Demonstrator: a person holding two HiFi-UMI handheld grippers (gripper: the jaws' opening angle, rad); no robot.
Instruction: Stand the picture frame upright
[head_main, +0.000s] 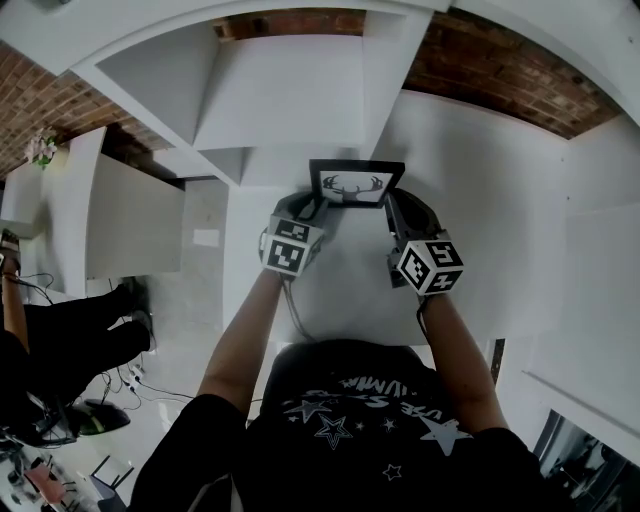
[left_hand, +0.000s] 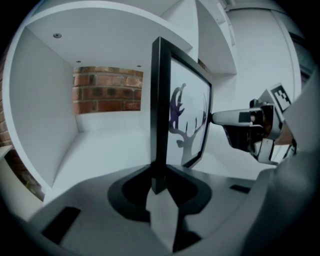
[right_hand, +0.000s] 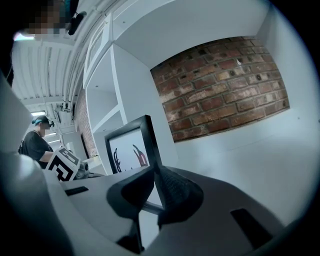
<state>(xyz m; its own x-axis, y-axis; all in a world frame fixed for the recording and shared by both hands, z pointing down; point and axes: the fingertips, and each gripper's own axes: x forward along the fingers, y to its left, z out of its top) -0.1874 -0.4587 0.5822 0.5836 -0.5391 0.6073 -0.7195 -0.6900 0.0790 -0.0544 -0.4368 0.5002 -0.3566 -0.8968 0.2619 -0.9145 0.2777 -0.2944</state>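
Note:
A black picture frame (head_main: 356, 184) with an antler print is held between my two grippers over the white shelf top (head_main: 480, 200), its picture side facing me. My left gripper (head_main: 311, 211) is shut on the frame's left edge; in the left gripper view the frame (left_hand: 187, 115) stands edge-on between the jaws of the left gripper (left_hand: 159, 186). My right gripper (head_main: 392, 212) is shut on the right edge, and the right gripper view shows the frame (right_hand: 127, 150) pinched at the right gripper (right_hand: 152, 182). Whether the frame's bottom touches the surface is hidden.
White shelf compartments (head_main: 280, 90) stand behind the frame, backed by a red brick wall (head_main: 500, 70). A white cabinet (head_main: 110, 215) stands at the left. A person's legs (head_main: 70, 340) and cables lie on the floor at the lower left.

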